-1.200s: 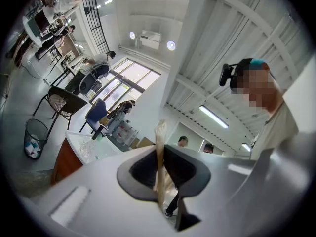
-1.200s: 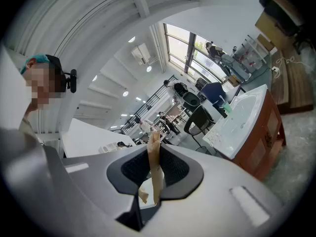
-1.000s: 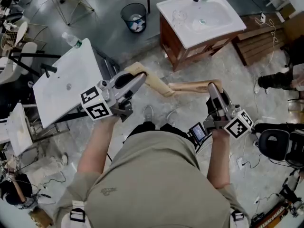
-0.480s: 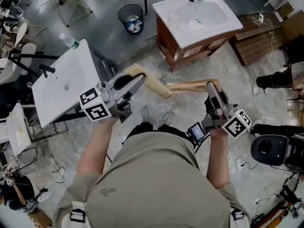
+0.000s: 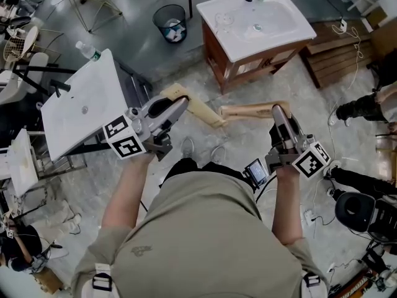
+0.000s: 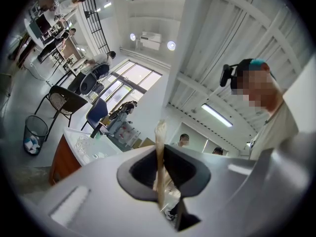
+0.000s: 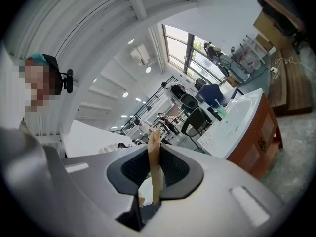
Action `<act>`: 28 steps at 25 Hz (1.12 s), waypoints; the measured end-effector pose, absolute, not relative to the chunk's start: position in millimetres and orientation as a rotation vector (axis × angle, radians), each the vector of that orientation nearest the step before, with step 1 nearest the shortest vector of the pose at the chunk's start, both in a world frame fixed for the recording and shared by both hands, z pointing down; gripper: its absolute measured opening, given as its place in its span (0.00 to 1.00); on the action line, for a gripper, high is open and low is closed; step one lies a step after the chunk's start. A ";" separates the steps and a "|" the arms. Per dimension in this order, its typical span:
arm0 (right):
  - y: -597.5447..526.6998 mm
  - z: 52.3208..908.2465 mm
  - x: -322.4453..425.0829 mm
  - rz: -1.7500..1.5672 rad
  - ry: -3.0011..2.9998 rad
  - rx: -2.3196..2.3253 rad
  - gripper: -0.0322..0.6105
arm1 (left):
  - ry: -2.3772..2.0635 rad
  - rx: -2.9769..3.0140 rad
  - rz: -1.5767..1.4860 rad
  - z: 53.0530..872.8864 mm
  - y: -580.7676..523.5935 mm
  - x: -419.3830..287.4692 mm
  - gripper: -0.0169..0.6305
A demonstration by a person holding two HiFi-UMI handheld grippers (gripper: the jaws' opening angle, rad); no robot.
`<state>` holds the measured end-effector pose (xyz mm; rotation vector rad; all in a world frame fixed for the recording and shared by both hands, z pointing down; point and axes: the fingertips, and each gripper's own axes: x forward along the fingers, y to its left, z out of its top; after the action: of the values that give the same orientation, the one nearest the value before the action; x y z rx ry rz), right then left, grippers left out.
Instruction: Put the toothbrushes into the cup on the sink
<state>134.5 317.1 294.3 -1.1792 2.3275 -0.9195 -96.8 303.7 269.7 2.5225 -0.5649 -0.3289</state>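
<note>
The left tongs [image 5: 183, 102] pinch the left brush [image 5: 202, 110], the right tongs [image 5: 278, 110] pinch the right brush [image 5: 250, 111] lying sideways across their tips, and the sink [image 5: 290, 25] stands far ahead, closest to the right tongs.

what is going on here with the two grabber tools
A person holds a tool in each hand, each shut on a wooden toothbrush. The left tool grips the left toothbrush, and the right tool grips the right toothbrush. The white sink stands some way ahead. Neither toothbrush is in a cup yet.
</note>
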 end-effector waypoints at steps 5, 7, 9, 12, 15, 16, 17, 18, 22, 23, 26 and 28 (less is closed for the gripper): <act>313.5 294.4 133.7 -0.926 2.334 -1.175 0.13 | -0.575 2.512 -0.333 272.4 302.3 -96.3 0.08; 312.9 295.7 134.9 -0.928 2.334 -1.176 0.13 | -0.580 2.509 -0.335 273.7 302.2 -95.5 0.08; 312.5 297.1 136.3 -0.933 2.335 -1.177 0.13 | -0.586 2.507 -0.338 274.1 301.9 -95.6 0.08; 310.6 299.4 137.8 -0.942 2.338 -1.178 0.13 | -0.597 2.504 -0.343 274.8 301.2 -96.1 0.08; 308.3 300.5 138.0 -0.946 2.342 -1.172 0.13 | -0.606 2.499 -0.347 277.1 301.0 -96.8 0.08; 307.6 300.2 138.0 -0.946 2.343 -1.172 0.13 | -0.608 2.497 -0.349 277.3 300.7 -97.2 0.08; 307.1 299.9 138.0 -0.945 2.343 -1.173 0.13 | -0.609 2.497 -0.352 277.3 300.4 -97.4 0.08; 306.7 299.7 138.2 -0.945 2.343 -1.176 0.13 | -0.609 2.496 -0.354 277.3 300.1 -97.6 0.08; 307.0 301.3 139.0 -0.946 2.335 -1.185 0.13 | -0.603 2.497 -0.356 278.9 300.5 -97.4 0.08; 307.1 301.7 139.6 -0.946 2.333 -1.188 0.13 | -0.602 2.497 -0.356 279.3 300.4 -97.5 0.08; 307.5 302.8 140.3 -0.941 2.331 -1.191 0.13 | -0.601 2.497 -0.357 280.9 299.9 -98.0 0.08; 307.9 304.5 141.0 -0.944 2.328 -1.196 0.13 | -0.598 2.498 -0.353 282.3 299.9 -97.9 0.08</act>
<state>141.0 307.9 304.5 -1.1962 2.3279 -0.9437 -97.9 299.9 282.3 2.4975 -0.5983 -0.3527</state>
